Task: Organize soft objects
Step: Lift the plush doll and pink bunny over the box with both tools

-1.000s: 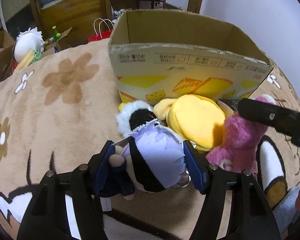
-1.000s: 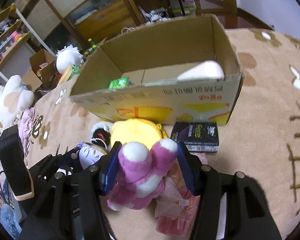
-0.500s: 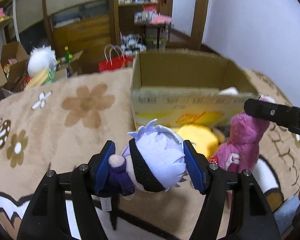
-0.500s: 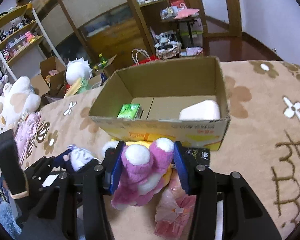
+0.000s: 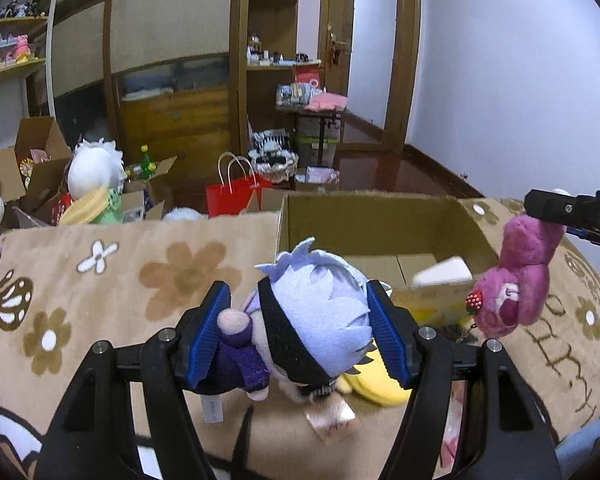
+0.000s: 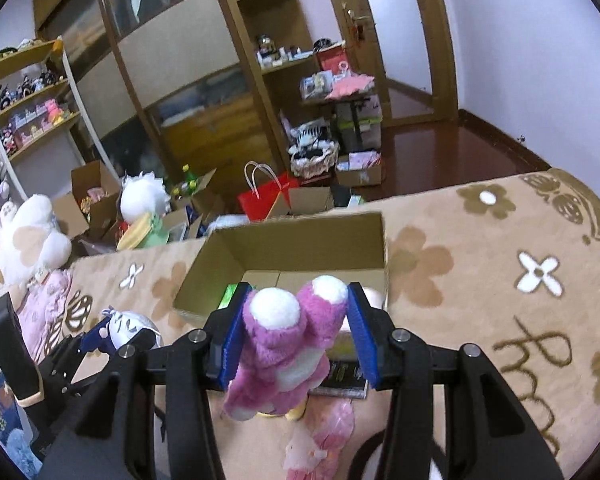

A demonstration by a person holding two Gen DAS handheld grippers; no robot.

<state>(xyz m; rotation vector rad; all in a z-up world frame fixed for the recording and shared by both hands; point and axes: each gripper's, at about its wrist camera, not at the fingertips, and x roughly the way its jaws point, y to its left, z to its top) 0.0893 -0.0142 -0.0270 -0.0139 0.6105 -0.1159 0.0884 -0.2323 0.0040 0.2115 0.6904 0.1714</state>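
Note:
My left gripper (image 5: 300,332) is shut on a plush doll with pale lilac hair (image 5: 316,312) and holds it above the blanket, just in front of the open cardboard box (image 5: 380,220). My right gripper (image 6: 296,328) is shut on a pink plush bear (image 6: 280,352) and holds it in the air before the same box (image 6: 292,240). The bear also shows in the left wrist view (image 5: 516,280), hanging from the right gripper. The doll shows in the right wrist view (image 6: 128,328). A yellow plush (image 5: 376,376) lies on the blanket below.
The box holds a white object (image 5: 444,270) and a green packet (image 6: 229,294). A dark flat box (image 6: 340,376) and a pink wrapped item (image 6: 320,436) lie on the flowered blanket (image 5: 100,280). Beyond the bed stand a red bag (image 5: 232,196), cartons, plush toys and shelves.
Both grippers have risen from the blanket with their plush toys, so the box now appears lower and its inside shows. The yellow plush stayed on the blanket.

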